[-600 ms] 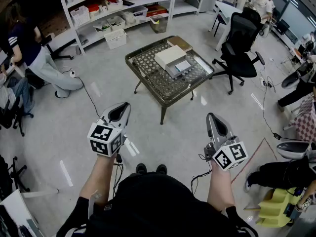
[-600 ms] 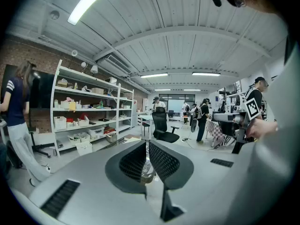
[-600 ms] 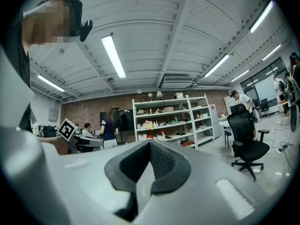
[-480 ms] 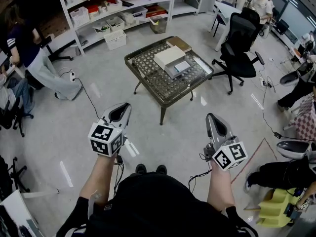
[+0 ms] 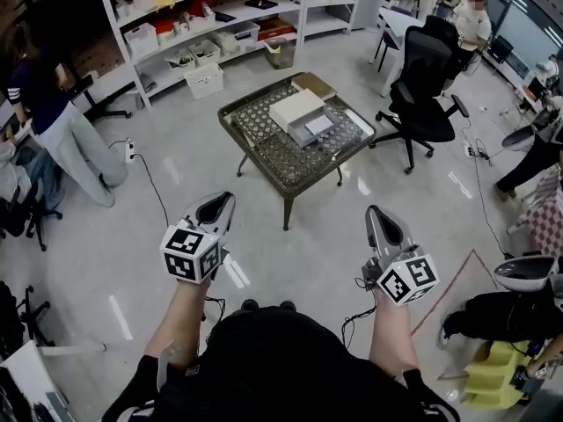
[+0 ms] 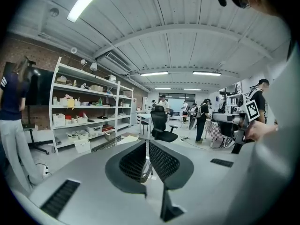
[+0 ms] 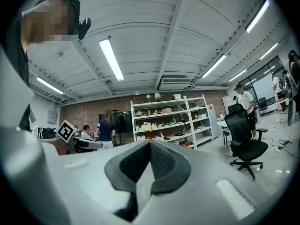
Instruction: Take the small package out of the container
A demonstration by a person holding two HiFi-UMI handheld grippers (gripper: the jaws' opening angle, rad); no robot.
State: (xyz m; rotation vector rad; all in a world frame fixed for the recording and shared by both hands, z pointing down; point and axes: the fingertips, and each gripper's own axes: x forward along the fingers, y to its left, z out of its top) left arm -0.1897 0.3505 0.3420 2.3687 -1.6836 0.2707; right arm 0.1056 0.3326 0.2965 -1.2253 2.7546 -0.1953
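Note:
A low mesh-topped table (image 5: 264, 152) stands on the floor well ahead of me. On it lies a grey container (image 5: 313, 130) with something pale inside, half under a flat white box (image 5: 295, 108). The small package itself is too small to make out. My left gripper (image 5: 221, 203) and right gripper (image 5: 376, 214) are held side by side in front of my body, far short of the table. Both point forward with nothing between the jaws. In the left gripper view the pads (image 6: 159, 161) stand almost together; in the right gripper view the pads (image 7: 161, 161) meet.
A brown flat box (image 5: 314, 83) lies at the table's far corner. A black office chair (image 5: 425, 86) stands right of the table, white shelving (image 5: 220, 25) behind it. People stand or sit at the left (image 5: 48, 117) and right edges (image 5: 519, 310). A cable (image 5: 145, 170) runs over the grey floor.
The head view has shifted a little, so table and shelves sit slightly lower. The person at the left has stepped further left. Both grippers stay where they were.

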